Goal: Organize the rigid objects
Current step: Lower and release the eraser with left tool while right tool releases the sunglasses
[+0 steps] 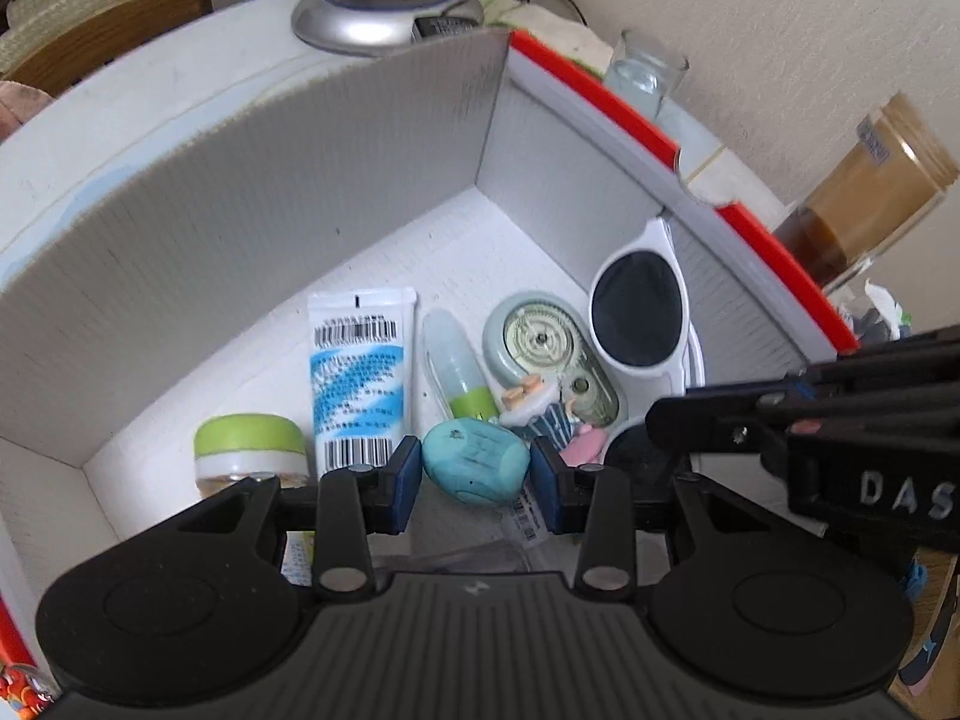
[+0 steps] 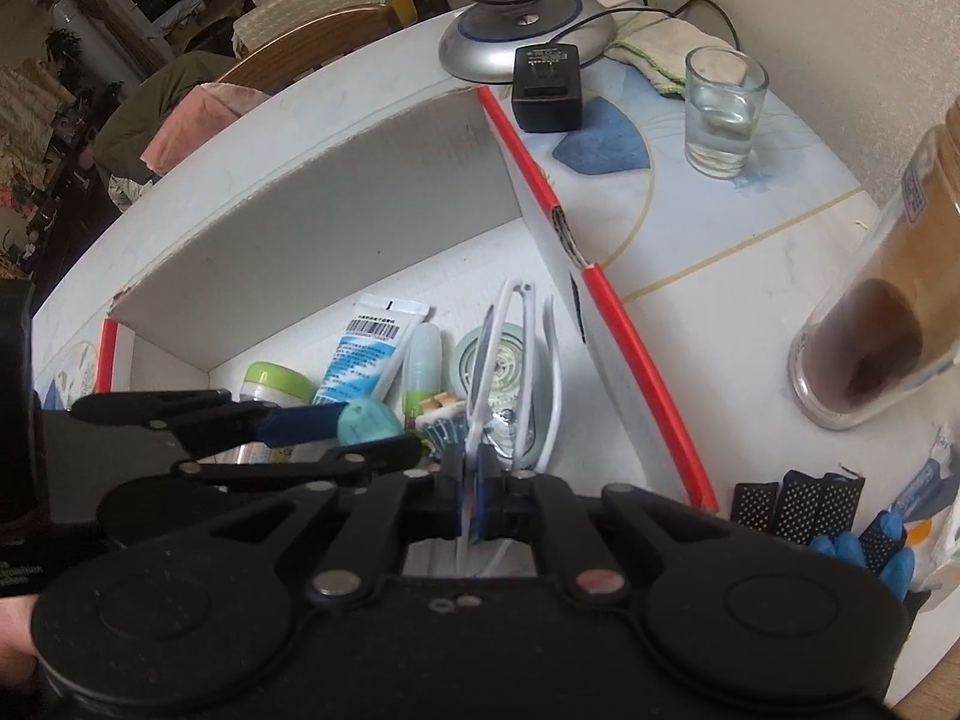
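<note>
Between the blue pads of my left gripper (image 1: pixel 475 468) sits a teal egg-shaped object (image 1: pixel 474 465), gripped on both sides low inside the white cardboard box (image 1: pixel 270 252). The right wrist view shows the same teal object (image 2: pixel 366 420) in the left gripper (image 2: pixel 378 435). My right gripper (image 2: pixel 474 492) is shut on the thin frame of white sunglasses (image 2: pixel 528 360), held upright by the box's right wall. The sunglasses (image 1: pixel 636 306) and right gripper (image 1: pixel 660 426) also show in the left wrist view.
On the box floor lie a green-lidded jar (image 1: pixel 249 450), a blue-white tube (image 1: pixel 360 372), a small green bottle (image 1: pixel 456 372), a correction tape (image 1: pixel 540 348) and a figurine (image 1: pixel 540 405). Outside stand a lamp base (image 2: pixel 528 24), black adapter (image 2: pixel 546 87), water glass (image 2: pixel 723 114) and brown jar (image 2: pixel 882 324).
</note>
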